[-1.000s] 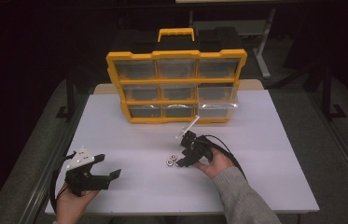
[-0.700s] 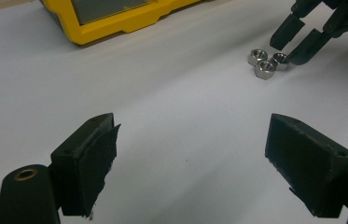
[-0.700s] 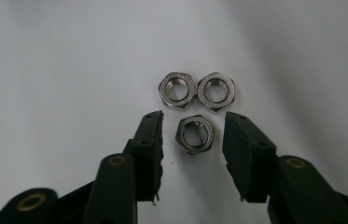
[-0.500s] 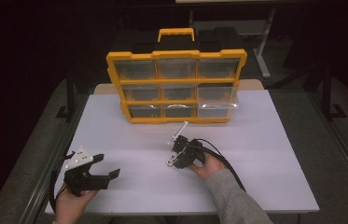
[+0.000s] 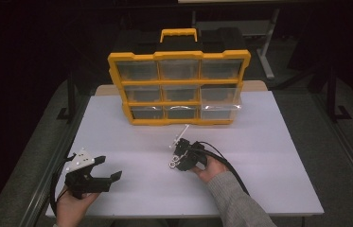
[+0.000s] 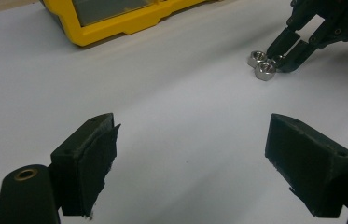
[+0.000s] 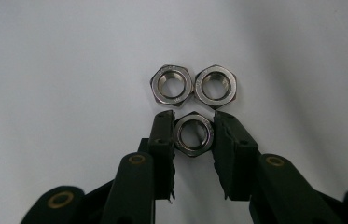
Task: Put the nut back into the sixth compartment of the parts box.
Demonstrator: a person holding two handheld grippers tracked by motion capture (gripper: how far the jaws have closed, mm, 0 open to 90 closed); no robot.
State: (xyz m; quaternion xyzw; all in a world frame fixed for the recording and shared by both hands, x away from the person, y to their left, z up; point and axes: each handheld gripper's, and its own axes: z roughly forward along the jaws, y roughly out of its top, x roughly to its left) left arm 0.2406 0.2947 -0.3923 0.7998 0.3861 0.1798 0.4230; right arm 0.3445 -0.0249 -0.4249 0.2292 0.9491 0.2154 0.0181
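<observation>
where the high view blurs them, right gripper [image 7: 192, 135] clamps 1 of 3 nuts [image 7: 193, 134] — left gripper [image 6: 190, 154] gapes.

A white-topped table [image 5: 278, 142] is standing in a dark room, its surface catching most of the light while everything around it is fading into shadow. Grey floor [image 5: 349, 142] is showing along both sides of the table. Behind it, the pale legs of another piece of furniture [image 5: 266, 52] are standing on the floor in the dim background.
</observation>
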